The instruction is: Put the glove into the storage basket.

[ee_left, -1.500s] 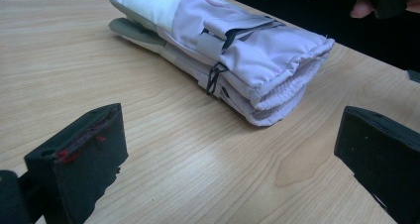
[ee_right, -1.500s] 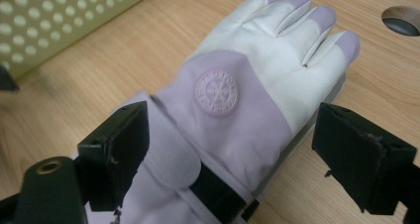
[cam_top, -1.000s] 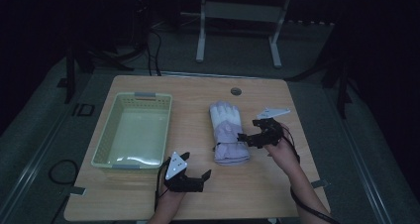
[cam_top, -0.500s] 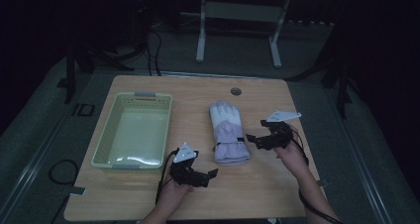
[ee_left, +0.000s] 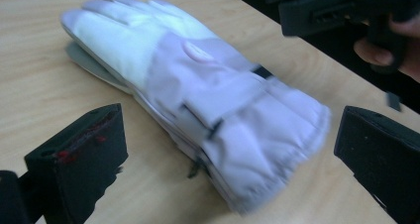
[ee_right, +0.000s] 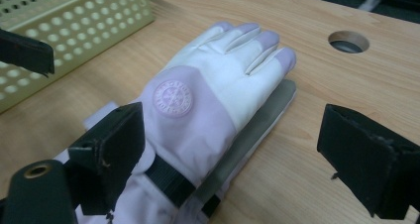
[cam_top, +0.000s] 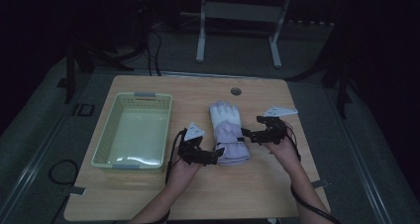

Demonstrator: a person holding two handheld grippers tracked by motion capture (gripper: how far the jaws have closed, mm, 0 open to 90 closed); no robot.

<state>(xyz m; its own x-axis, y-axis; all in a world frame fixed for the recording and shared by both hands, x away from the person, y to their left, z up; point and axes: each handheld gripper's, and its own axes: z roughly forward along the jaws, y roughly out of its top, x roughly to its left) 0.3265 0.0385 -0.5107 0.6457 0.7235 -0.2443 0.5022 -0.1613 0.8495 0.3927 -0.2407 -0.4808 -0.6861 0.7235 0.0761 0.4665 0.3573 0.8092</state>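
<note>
Both grippers, left [cam_top: 214, 154] and right [cam_top: 246, 133], have been brought in beside the glove [cam_top: 228, 132], jaws spread apart.

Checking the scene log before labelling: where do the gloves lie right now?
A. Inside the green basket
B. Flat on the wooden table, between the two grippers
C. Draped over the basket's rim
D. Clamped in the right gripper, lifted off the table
B: the gloves lie stacked on the table, with the left gripper and right gripper open beside them, and the basket apart to the left.
</note>
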